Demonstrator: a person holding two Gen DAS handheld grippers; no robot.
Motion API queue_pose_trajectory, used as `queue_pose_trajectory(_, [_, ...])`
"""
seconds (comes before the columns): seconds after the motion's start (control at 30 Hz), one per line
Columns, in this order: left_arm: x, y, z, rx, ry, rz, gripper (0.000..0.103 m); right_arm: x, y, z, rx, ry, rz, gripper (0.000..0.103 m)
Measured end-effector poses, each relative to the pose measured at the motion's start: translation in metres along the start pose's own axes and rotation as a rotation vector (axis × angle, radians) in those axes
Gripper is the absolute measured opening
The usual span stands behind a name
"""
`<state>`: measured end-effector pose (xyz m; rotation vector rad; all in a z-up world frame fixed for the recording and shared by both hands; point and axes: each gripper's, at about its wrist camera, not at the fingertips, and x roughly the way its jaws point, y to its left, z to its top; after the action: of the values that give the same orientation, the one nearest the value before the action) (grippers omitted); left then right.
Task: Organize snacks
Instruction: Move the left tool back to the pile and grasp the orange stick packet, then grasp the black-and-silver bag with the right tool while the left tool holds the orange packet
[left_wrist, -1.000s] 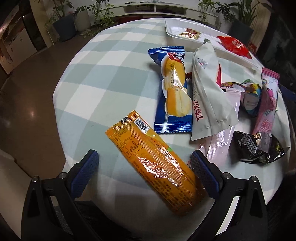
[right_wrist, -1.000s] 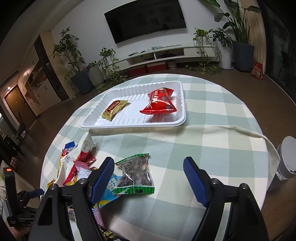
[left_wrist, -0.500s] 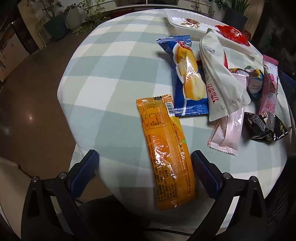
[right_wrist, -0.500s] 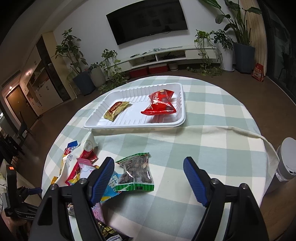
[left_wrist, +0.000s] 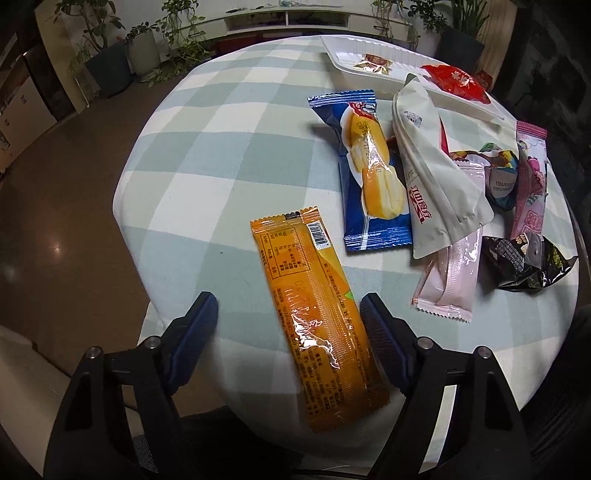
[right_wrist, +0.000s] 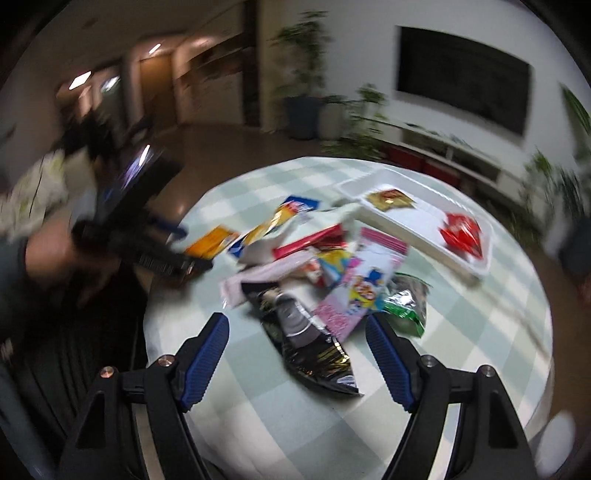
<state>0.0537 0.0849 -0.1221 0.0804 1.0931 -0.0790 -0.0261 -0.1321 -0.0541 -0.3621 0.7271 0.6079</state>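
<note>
Blue-padded tongs are seen in both wrist views, each pair standing apart with a gap between the pads. The left tongs (left_wrist: 286, 326) are closing around the orange wrapper (left_wrist: 317, 310), which lies flat on the checked table (left_wrist: 207, 155) near its edge. The right-hand pad sits just at the wrapper's side, while the left-hand pad is well clear of it, so the wrapper is not yet pinched. Beside it, a blue bread packet (left_wrist: 369, 173), a white pouch (left_wrist: 436, 177) and a pale pink packet (left_wrist: 450, 273) are laid close together.

The right tongs (right_wrist: 297, 341) are also closing slightly, and nothing is gripped by them. A black foil packet (right_wrist: 314, 343) lies on the table below the gap between the pads, though contact cannot be told in the blurred view. A white tray (right_wrist: 417, 218) at the far side is seen holding a red packet (right_wrist: 461, 236) and a small gold packet (right_wrist: 389, 199).
</note>
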Motion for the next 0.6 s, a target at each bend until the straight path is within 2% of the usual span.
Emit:
queue_pose_trajectory(0.13, [-0.003, 0.004, -0.002, -0.01, -0.009, -0.021, 0.074, 0.012, -0.007, 0.006, -0.031, 0.039, 0.015, 0.063])
queue_pose_trajectory(0.27, [-0.006, 0.006, -0.004, -0.004, -0.022, -0.07, 0.059, 0.024, -0.005, 0.012, -0.07, 0.054, 0.114, 0.056])
queue_pose_trajectory(0.33, [-0.007, 0.007, -0.004, -0.001, -0.023, -0.089, 0.057, 0.034, -0.002, 0.011, -0.093, 0.08, 0.137, 0.053])
queue_pose_trajectory(0.5, [-0.009, 0.011, -0.004, 0.001, -0.024, -0.144, 0.039, 0.06, 0.004, 0.01, -0.153, 0.166, 0.098, 0.05])
queue_pose_trajectory(0.6, [-0.01, 0.008, -0.004, 0.024, -0.014, -0.158, 0.037, 0.063, 0.0, 0.013, -0.153, 0.172, 0.089, 0.05])
